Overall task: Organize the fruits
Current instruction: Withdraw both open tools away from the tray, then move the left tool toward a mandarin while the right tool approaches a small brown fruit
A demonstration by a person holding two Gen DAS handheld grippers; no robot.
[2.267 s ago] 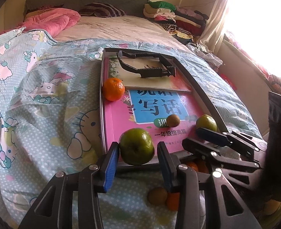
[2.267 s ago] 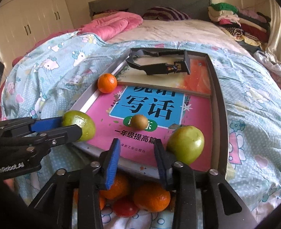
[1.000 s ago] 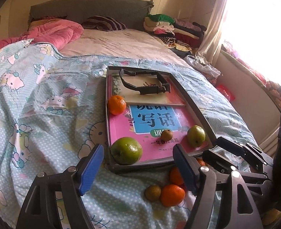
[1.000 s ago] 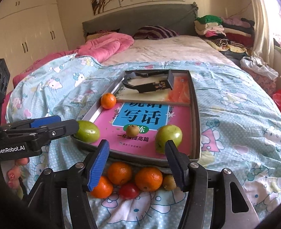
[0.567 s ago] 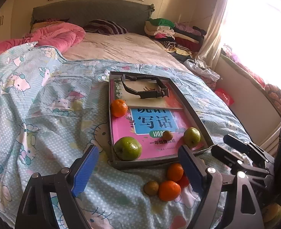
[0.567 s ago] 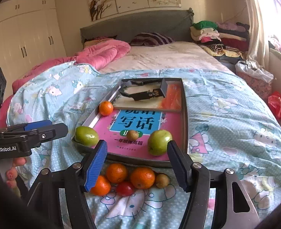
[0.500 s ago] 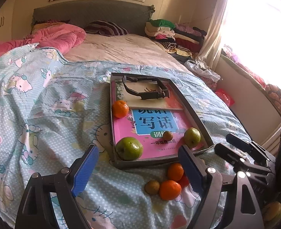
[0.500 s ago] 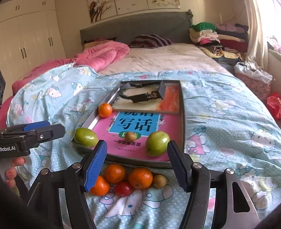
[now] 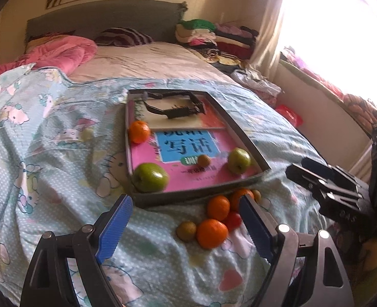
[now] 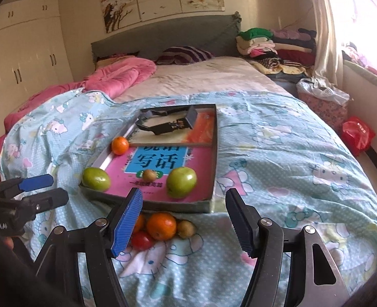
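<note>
Both tongs (image 9: 185, 226) (image 10: 184, 222) withdrawn, wider apart, empty.

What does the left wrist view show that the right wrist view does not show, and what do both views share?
Only the left wrist view shows the left tongs from behind, open and empty, and three oranges on the quilt.

Only the right wrist view shows the white wardrobe and the right tongs from behind, open and empty.

Both share the tray with two green apples, one orange, a kiwi and a book.
</note>
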